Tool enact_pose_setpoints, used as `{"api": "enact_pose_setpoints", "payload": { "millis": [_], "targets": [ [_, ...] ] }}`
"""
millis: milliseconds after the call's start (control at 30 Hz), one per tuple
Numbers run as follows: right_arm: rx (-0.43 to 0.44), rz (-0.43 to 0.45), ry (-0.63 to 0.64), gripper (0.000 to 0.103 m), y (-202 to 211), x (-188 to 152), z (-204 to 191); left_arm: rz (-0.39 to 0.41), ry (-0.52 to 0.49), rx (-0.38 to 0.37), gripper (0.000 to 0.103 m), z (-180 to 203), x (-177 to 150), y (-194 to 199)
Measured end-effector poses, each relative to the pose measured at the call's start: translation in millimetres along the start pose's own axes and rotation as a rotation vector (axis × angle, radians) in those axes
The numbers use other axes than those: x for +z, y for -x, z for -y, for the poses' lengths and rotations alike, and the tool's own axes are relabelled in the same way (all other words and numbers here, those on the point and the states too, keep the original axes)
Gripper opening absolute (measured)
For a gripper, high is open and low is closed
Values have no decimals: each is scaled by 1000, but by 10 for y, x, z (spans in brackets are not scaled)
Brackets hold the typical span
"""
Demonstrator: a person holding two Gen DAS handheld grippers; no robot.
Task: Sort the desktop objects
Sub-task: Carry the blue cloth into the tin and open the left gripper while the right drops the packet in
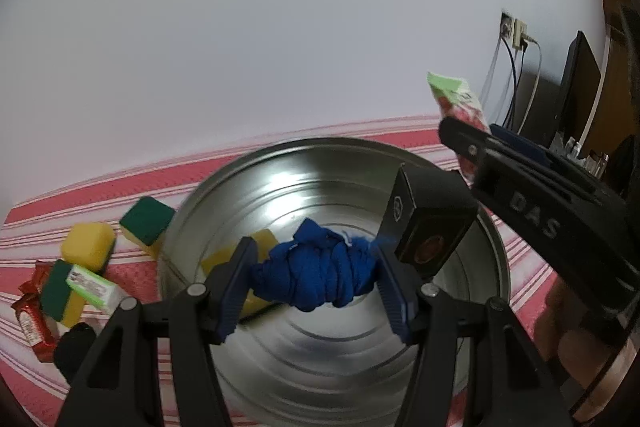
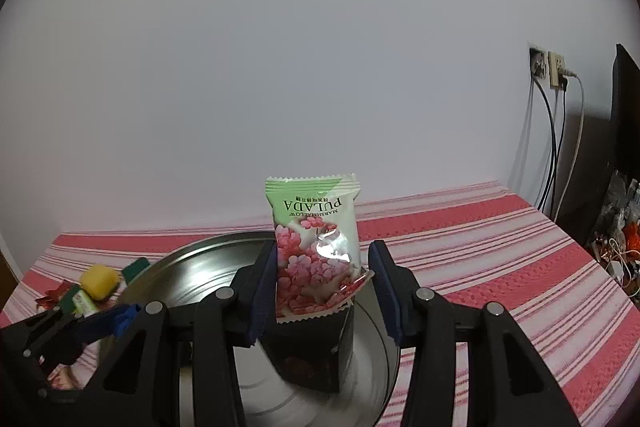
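The left gripper point(image 1: 316, 271) is clenched on a bunched blue cloth point(image 1: 316, 273) above the round metal tray point(image 1: 492, 247), beside a black box point(image 1: 428, 223). The right gripper point(image 2: 322, 287) grasps a Pulada marshmallow packet point(image 2: 316, 247) over the tray's right part. Sponges point(image 1: 88, 245) lie by its left rim on the red-striped tablecloth point(image 2: 500, 267).

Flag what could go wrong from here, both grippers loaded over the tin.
1. The right gripper looks to touch the marshmallow packet only along the left finger; the right finger stands clear, so it may slip.
2. The black box hangs tilted below the right gripper; it could fall into the metal tin unaimed.
3. The left gripper, holding the blue cloth, sits close under the right gripper; they may collide.
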State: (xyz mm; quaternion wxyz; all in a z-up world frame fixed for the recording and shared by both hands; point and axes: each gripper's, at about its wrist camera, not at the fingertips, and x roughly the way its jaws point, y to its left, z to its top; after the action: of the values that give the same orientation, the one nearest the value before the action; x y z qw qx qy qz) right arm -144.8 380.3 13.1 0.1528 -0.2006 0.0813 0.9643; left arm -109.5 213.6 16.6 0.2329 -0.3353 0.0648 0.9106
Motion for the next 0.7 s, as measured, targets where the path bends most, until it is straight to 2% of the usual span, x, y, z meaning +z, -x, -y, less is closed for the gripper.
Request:
{"api": "enact_pose_setpoints", "payload": {
  "millis": [167,267,400,700],
  "targets": [
    [34,-48,-14,49,-208,-16,47,-40,3,-11,58,80,-22,-183],
    [50,-83,26,49,-330,6,-2,-47,-1,1,58,126,-32,-255],
    [56,-99,84,49,-402,25,-68,-54,-11,2,58,186,-36,-323],
    [89,-120,67,49,-461,35,13,-55,-8,22,59,179,-39,-362]
  ]
}}
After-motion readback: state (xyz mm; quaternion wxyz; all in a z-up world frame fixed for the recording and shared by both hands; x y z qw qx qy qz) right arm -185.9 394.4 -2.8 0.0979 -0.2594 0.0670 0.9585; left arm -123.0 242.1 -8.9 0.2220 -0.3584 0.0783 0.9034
